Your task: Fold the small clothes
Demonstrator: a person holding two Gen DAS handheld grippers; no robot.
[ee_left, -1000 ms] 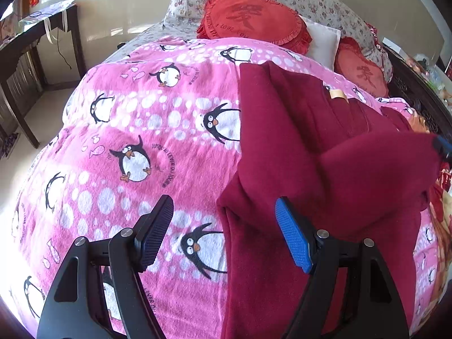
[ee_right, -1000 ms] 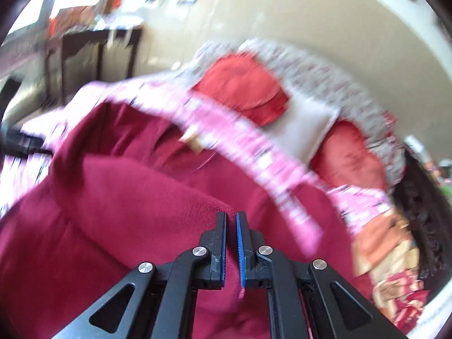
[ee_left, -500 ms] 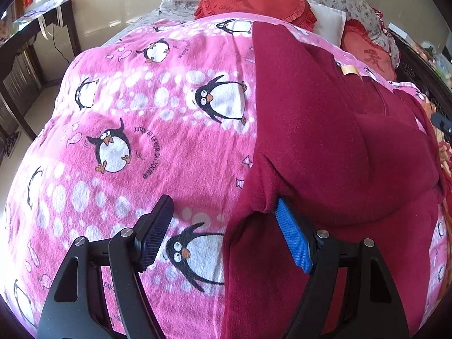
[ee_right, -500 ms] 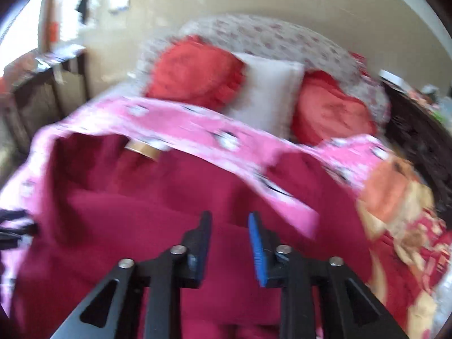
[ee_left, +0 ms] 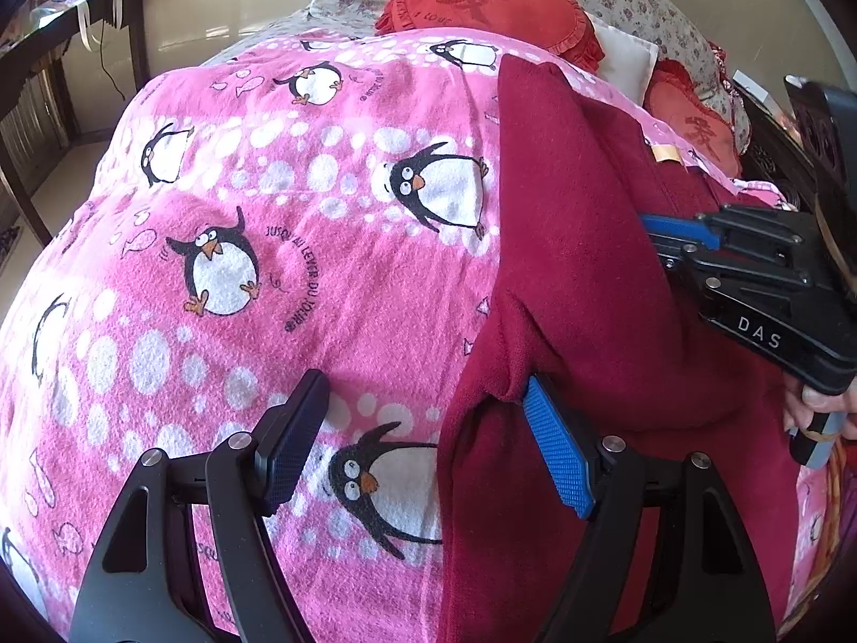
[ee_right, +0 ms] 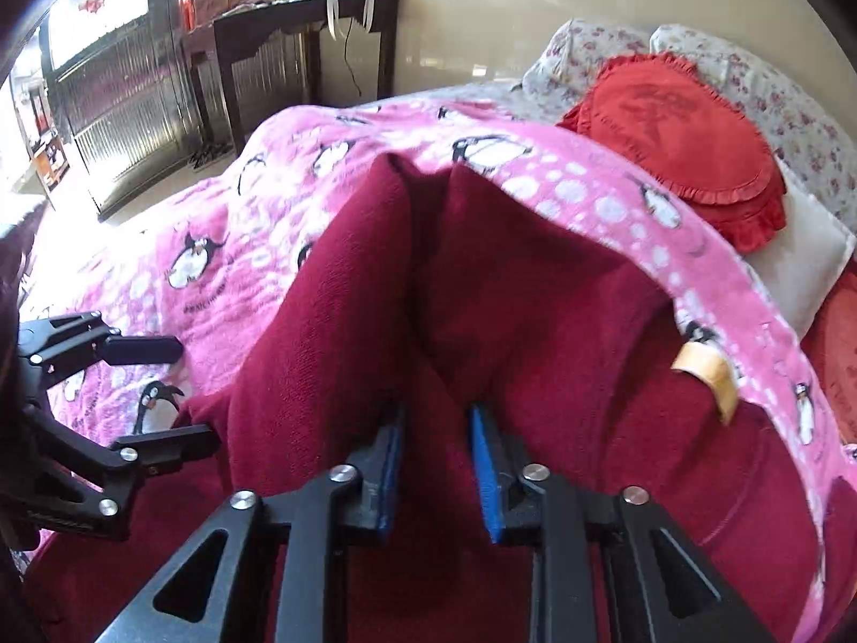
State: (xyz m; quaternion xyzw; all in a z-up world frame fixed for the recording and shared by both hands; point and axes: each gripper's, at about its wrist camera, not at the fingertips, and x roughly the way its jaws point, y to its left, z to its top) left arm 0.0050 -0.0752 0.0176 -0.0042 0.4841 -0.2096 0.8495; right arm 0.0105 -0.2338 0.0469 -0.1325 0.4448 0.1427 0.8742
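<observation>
Both tools are black angular frames with triangular cutouts and silver screws. The left gripper (ee_left: 423, 445) carries one dark-navy pad and one bright-blue textured pad. The right gripper (ee_right: 436, 471) has blue pads; its body reads "DAS".

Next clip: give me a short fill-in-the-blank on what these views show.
1. The garment is dark ___.
2. The blanket is printed with ___.
3. The left hand-held gripper is ___, one finger on each side of the garment's edge.
4. The round cushion is ___.

Missing: red; penguins; open; red
</observation>
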